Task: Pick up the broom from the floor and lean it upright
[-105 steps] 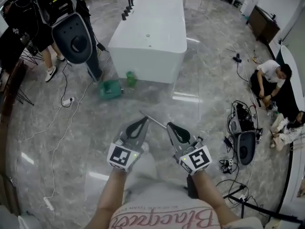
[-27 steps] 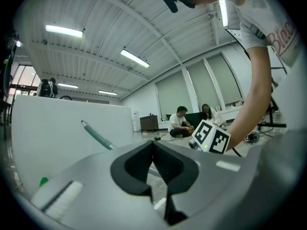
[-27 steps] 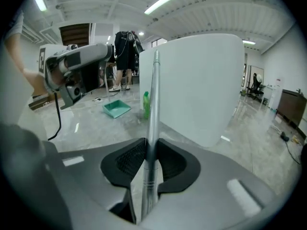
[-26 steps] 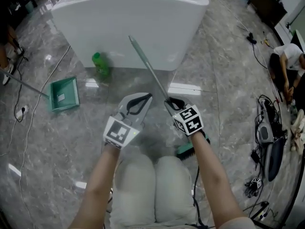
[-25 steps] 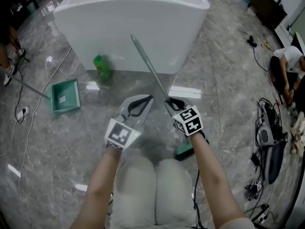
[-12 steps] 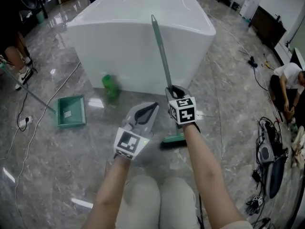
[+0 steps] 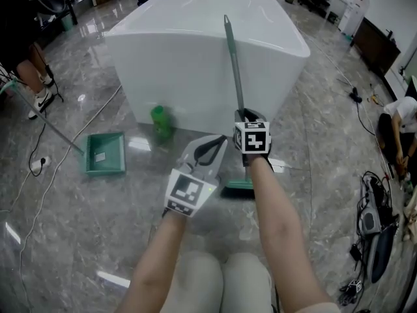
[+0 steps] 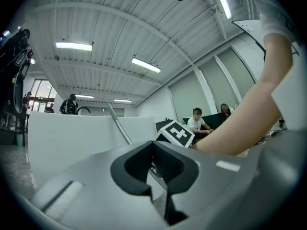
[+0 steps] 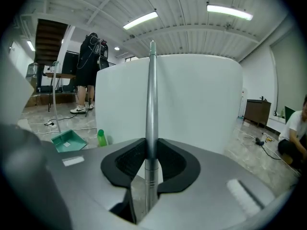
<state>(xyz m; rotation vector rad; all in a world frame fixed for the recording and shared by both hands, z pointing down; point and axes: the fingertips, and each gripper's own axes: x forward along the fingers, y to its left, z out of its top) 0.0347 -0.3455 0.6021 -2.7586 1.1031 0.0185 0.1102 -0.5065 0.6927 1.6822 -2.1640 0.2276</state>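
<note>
The broom stands almost upright in front of the white bathtub. Its grey pole [image 7: 232, 64] rises past the tub's rim and its green head [image 7: 239, 188] is down at the floor. My right gripper [image 7: 244, 114] is shut on the pole partway up; in the right gripper view the pole [image 9: 152, 95] runs straight up between the tips of the right gripper [image 9: 151, 145]. My left gripper [image 7: 220, 140] hangs just left of the pole, shut and holding nothing. In the left gripper view the left gripper [image 8: 153, 143] points level at the tub, with the pole [image 8: 119, 126] slanting behind it.
The bathtub [image 7: 195, 77] fills the space ahead. A green bottle [image 7: 161, 124] stands at its base, with a green dustpan [image 7: 104, 162] to the left on the marble floor. Cables and gear [image 7: 378, 220] lie at the right near a seated person [image 7: 405, 119]. Someone's legs [image 7: 36, 83] are far left.
The right gripper has lifted and swung the pole from a leftward slant to nearly vertical, and the broom head has come closer to the tub. The left gripper followed forward, still shut.
</note>
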